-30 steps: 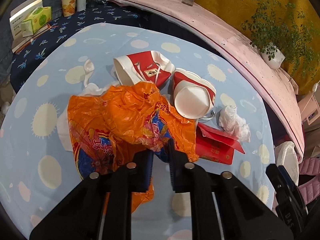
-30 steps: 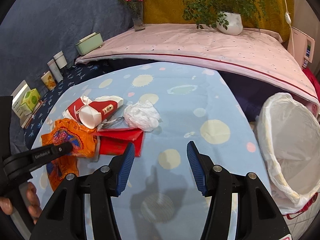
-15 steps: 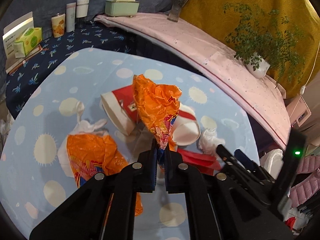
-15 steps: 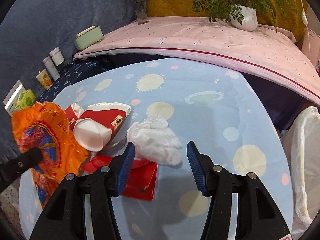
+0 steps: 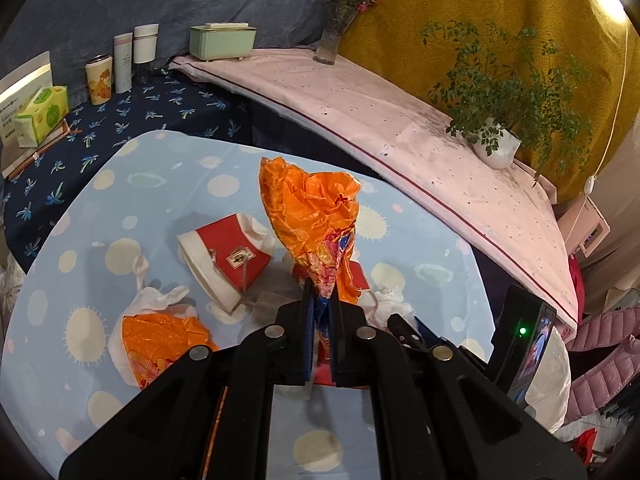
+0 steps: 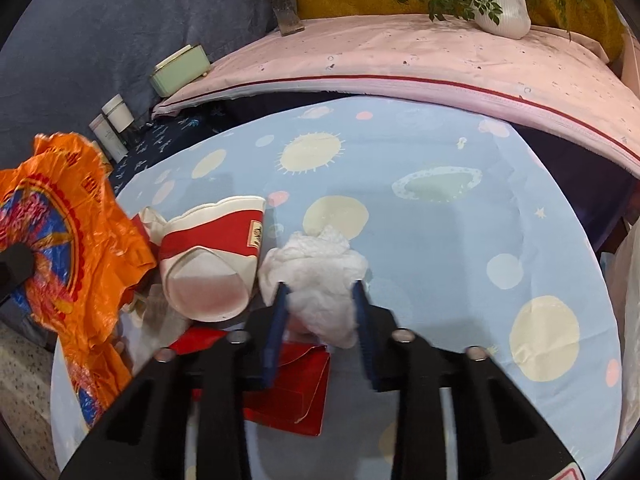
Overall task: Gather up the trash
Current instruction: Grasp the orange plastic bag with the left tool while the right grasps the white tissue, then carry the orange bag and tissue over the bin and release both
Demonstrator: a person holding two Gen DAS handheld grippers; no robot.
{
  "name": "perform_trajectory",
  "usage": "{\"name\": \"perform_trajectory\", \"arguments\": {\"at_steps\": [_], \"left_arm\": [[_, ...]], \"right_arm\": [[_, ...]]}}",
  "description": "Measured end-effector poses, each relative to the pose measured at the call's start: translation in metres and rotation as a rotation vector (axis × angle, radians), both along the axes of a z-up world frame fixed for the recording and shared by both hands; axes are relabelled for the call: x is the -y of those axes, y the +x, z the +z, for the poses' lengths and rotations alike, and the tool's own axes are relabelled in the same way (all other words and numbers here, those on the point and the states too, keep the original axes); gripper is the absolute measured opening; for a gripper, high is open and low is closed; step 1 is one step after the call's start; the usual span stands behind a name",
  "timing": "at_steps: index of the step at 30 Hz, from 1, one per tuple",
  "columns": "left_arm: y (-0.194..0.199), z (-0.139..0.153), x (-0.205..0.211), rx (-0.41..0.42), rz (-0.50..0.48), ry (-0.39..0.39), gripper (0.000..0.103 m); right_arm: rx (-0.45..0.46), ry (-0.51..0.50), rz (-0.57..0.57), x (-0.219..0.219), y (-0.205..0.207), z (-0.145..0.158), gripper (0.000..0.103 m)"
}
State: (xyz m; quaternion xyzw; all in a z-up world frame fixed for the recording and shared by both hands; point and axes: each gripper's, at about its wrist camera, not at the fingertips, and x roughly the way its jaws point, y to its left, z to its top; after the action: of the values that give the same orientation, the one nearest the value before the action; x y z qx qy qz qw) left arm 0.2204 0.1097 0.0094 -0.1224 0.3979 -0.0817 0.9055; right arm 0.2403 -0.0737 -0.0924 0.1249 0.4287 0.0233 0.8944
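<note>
Left tongs (image 5: 322,300) clench an orange wrapper (image 5: 316,216), lifted above the table (image 5: 120,208). Right tongs (image 6: 320,300) are closing around a white tissue wad (image 6: 316,268) lying on the table, red paper cup (image 6: 212,264) at its nine o'clock.

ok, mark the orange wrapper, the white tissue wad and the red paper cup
orange wrapper (image 5: 312,208), left wrist view, crumpled upper body.
white tissue wad (image 6: 320,276), right wrist view, middle of the wad.
red paper cup (image 6: 216,236), right wrist view, red side band.
</note>
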Motion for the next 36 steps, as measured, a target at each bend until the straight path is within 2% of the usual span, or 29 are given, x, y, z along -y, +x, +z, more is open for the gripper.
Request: {"name": "perform_trajectory", "arguments": {"at_steps": [10,21,28,36], "left_arm": [[-0.006,0.021,0.040,0.039,-0.080,-0.001,0.005],[-0.024,0.036,0.116,0.062,-0.217,0.002,0.005],[-0.038,0.035,0.173,0.054,-0.326,-0.006,0.005],[-0.057,0.029,0.241,0.036,-0.446,-0.001,0.005]], "right_arm": [[0.110,-0.002,-0.048,0.036,-0.033,0.049,0.009],[0.212,-0.040,-0.154,0.103,-0.080,0.096,0.009],[0.240,-0.049,-0.244,0.155,-0.114,0.106,0.009],[0.238,-0.048,-0.344,0.207,-0.148,0.103,0.009]]}}
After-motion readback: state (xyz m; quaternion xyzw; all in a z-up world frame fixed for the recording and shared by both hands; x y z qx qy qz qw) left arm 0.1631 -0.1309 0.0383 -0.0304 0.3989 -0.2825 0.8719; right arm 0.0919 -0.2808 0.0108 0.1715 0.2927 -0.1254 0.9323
